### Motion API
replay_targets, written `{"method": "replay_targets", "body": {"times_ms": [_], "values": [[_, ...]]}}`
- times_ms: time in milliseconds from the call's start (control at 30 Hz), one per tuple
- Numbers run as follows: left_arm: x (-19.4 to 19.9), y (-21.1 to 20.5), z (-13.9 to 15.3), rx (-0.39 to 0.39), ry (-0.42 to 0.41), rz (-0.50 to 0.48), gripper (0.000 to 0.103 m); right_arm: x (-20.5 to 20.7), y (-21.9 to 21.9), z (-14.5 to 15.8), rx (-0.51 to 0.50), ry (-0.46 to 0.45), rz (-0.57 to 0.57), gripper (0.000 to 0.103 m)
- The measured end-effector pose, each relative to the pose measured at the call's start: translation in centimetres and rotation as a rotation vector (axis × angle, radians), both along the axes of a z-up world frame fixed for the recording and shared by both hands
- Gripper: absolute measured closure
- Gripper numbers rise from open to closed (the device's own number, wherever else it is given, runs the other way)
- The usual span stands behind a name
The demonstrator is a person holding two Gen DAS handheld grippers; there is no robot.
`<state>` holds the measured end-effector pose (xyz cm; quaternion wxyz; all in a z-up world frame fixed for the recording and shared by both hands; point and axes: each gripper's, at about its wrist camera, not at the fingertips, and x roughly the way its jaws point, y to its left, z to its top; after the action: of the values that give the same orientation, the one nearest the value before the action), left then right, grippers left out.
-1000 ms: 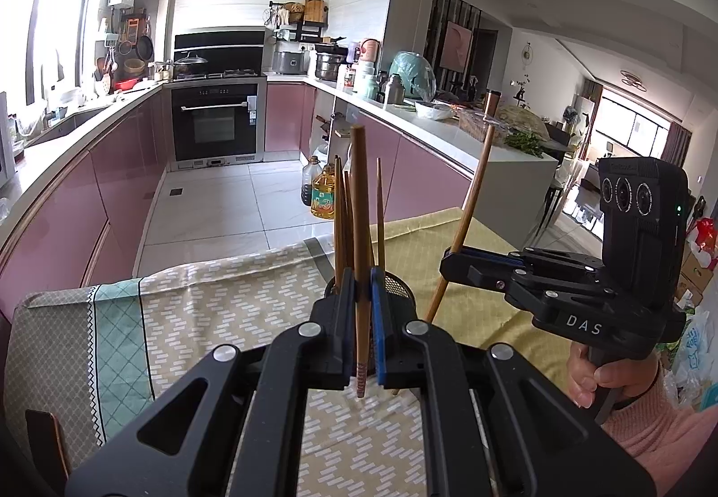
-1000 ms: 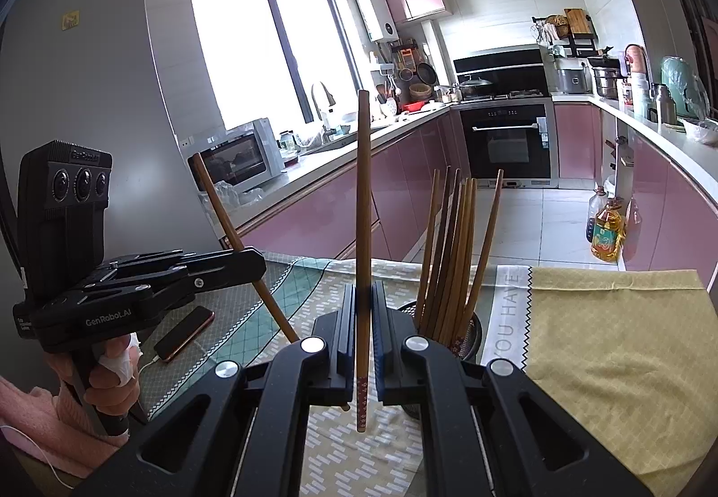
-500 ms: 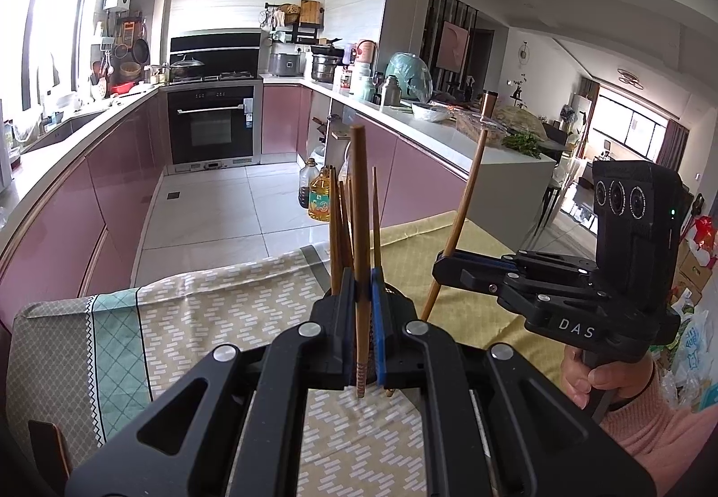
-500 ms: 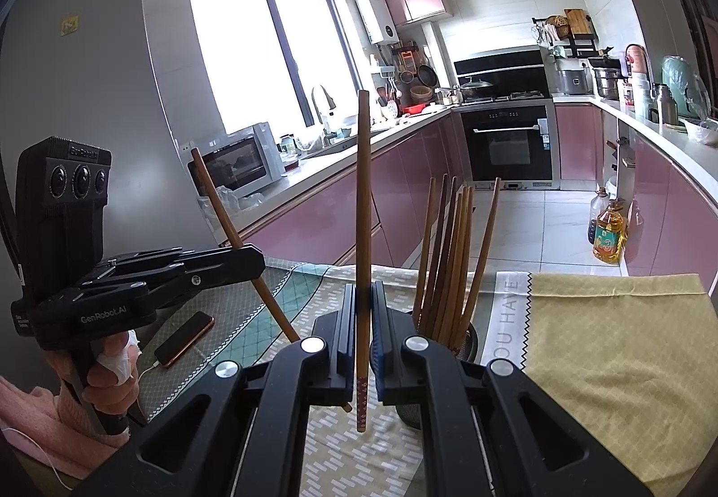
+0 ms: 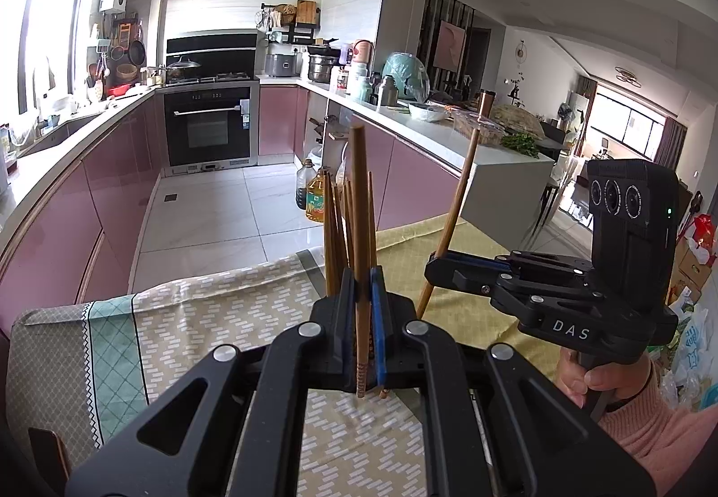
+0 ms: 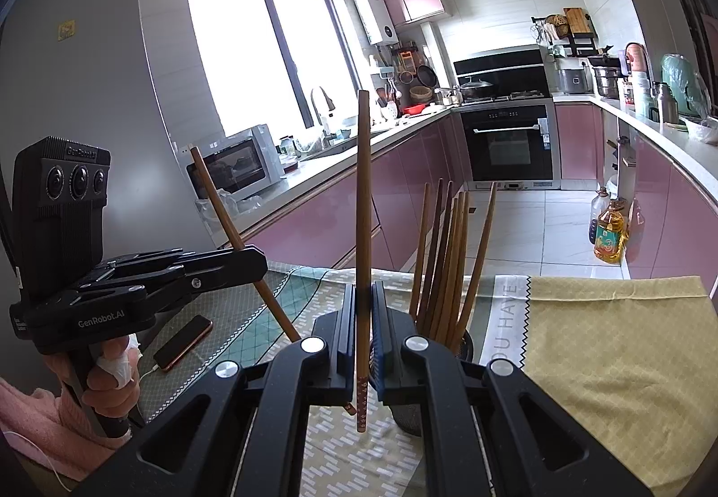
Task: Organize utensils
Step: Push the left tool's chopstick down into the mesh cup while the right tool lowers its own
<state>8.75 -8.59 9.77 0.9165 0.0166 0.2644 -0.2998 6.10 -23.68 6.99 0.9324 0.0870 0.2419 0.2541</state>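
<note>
My left gripper [image 5: 362, 295] is clamped on one chopstick [image 5: 360, 255], held upright, patterned tip hanging below the jaws. My right gripper [image 6: 363, 308] is likewise closed tight on a second chopstick [image 6: 363, 228], also upright with its patterned end down. From the left camera, the right gripper sits at 3 o'clock, its stick leaning toward 1 o'clock. From the right camera, the left gripper sits at 9 o'clock, its stick leaning toward 11. The holder [image 6: 464, 344], a dark mesh cup with more chopsticks [image 6: 448, 263] fanned in it, stands on the tablecloth [image 6: 606, 340] just beyond both grippers, between them. A phone [image 6: 184, 342] lies at 8 o'clock.
</note>
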Motion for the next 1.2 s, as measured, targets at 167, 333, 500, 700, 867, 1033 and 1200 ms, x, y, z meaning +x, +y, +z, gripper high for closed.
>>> {"method": "replay_targets", "body": {"times_ms": [167,333,500,700,867,1033,1200], "values": [[0.0,0.0,0.1,-0.001,-0.003,-0.004,0.096,0.2,0.1,0.1,0.000,0.000,-0.001,0.097],[0.0,0.1,0.1,-0.003,-0.004,-0.007,0.096,0.3,0.2,0.0,0.000,-0.002,-0.002,0.097],[0.0,0.2,0.3,-0.009,-0.005,-0.011,0.096,0.1,0.0,0.3,0.000,-0.012,-0.003,0.097],[0.1,0.5,0.8,-0.017,-0.011,-0.015,0.096,0.1,0.1,0.5,0.000,-0.020,-0.007,0.097],[0.1,0.7,1.1,-0.024,-0.019,-0.018,0.096,0.0,0.0,0.7,0.003,-0.027,-0.010,0.097],[-0.1,1.2,1.5,-0.034,-0.034,-0.016,0.096,0.0,-0.1,0.9,0.005,-0.032,-0.012,0.097],[0.1,0.9,2.3,-0.049,-0.053,-0.015,0.096,-0.2,0.1,1.4,0.003,-0.046,-0.009,0.097]]}}
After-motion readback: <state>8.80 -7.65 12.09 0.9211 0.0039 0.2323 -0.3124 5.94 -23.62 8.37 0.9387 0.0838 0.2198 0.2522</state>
